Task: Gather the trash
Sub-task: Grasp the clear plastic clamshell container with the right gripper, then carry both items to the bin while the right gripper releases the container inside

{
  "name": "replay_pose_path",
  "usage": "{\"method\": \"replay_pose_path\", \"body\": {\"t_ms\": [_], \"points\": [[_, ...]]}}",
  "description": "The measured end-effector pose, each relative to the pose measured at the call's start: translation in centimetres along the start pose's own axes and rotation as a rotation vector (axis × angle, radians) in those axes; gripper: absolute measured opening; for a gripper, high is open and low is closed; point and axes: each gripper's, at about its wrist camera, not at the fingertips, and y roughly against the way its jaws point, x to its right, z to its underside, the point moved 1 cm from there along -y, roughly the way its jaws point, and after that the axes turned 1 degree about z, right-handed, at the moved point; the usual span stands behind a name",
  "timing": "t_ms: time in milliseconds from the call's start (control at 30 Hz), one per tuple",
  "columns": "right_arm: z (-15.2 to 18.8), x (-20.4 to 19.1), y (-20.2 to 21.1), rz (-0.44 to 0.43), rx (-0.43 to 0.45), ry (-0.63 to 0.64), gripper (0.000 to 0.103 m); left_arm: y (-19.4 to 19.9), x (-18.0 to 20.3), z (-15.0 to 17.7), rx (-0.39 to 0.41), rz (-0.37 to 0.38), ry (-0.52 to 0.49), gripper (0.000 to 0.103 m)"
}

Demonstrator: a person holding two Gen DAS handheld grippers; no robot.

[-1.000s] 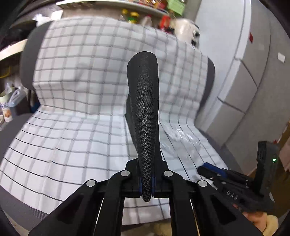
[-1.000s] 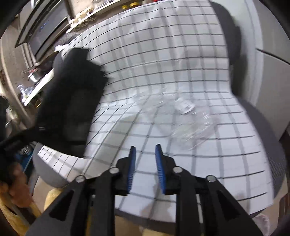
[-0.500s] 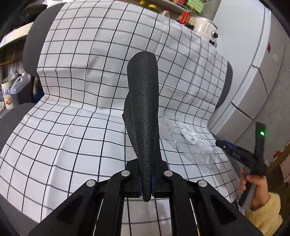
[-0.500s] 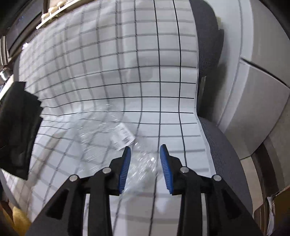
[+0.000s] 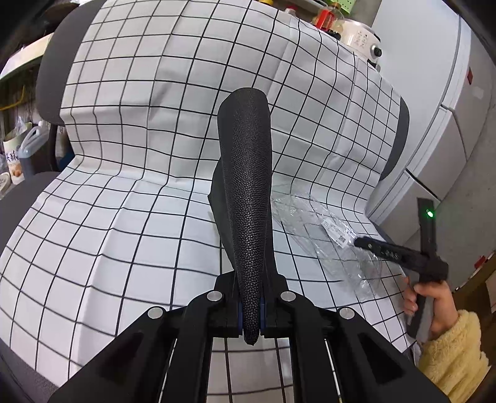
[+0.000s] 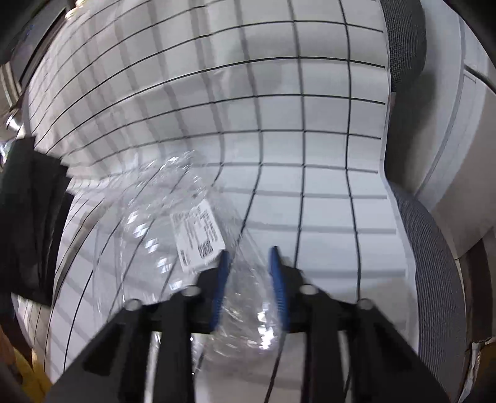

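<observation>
Fingers point(image 5: 240, 313) of the left hand-held gripper point(image 5: 251, 313) are clamped tight on the lower edge of a black textured bag point(image 5: 246, 186), which stands up and away from the jaws in a long, slightly curled sheet and hides the middle of the seat behind it. To its right, in the left wrist view, the right hand-held gripper point(image 5: 359, 241) reaches in from the seat's edge, carried by a hand point(image 5: 431, 294) in a fluffy yellow sleeve point(image 5: 455, 353), with a green light glowing on its upright black handle. Seen from its own camera, the right hand-held gripper point(image 6: 248, 257) has blue-padded fingers point(image 6: 221, 279) on either side of a crumpled clear plastic wrapper point(image 6: 186, 223); its jaws are closing with the crinkled end of the film bunched between them, though the blur makes it hard to tell whether the pads already press on it. The wrapper carries a white printed label point(image 6: 198, 238) just left of the jaws, and the rest of the film spreads away to the left across the seat. It lies on a white cloth with a black grid point(image 5: 124, 217) that covers the seat and backrest of a grey mesh chair point(image 5: 49, 77). The black bag point(image 6: 28, 223) shows at the left edge of the right wrist view. Behind the chair stand a light grey cabinet point(image 5: 449, 124) and a shelf with bottles and jars point(image 5: 328, 15).
</observation>
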Motion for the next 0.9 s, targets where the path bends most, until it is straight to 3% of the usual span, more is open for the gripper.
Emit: {"method": "replay_pose_path", "body": {"t_ms": [133, 233, 433, 633, 900], "points": [[2.8, -2.2, 2.2, -0.016, -0.020, 0.016, 0.010, 1.3, 0.4, 1.0, 0.005, -0.001, -0.002, 0.007], [5.5, -3.9, 4.2, -0.002, -0.020, 0.002, 0.010, 2.4, 1.0, 2.2, 0.003, 0.002, -0.003, 0.007], [9.9, -6.0, 10.4, 0.030, 0.091, -0.054, 0.007, 4.3, 2.7, 4.9, -0.020, 0.045, -0.006, 0.007], [13.6, -4.0, 18.3, 0.070, 0.213, -0.140, 0.007, 5.8, 6.3, 6.4, -0.027, 0.140, -0.050, 0.007], [18.6, 1.5, 27.4, 0.220, 0.303, -0.264, 0.007, 4.6, 14.2, 8.3, -0.090, 0.290, -0.182, 0.007]]}}
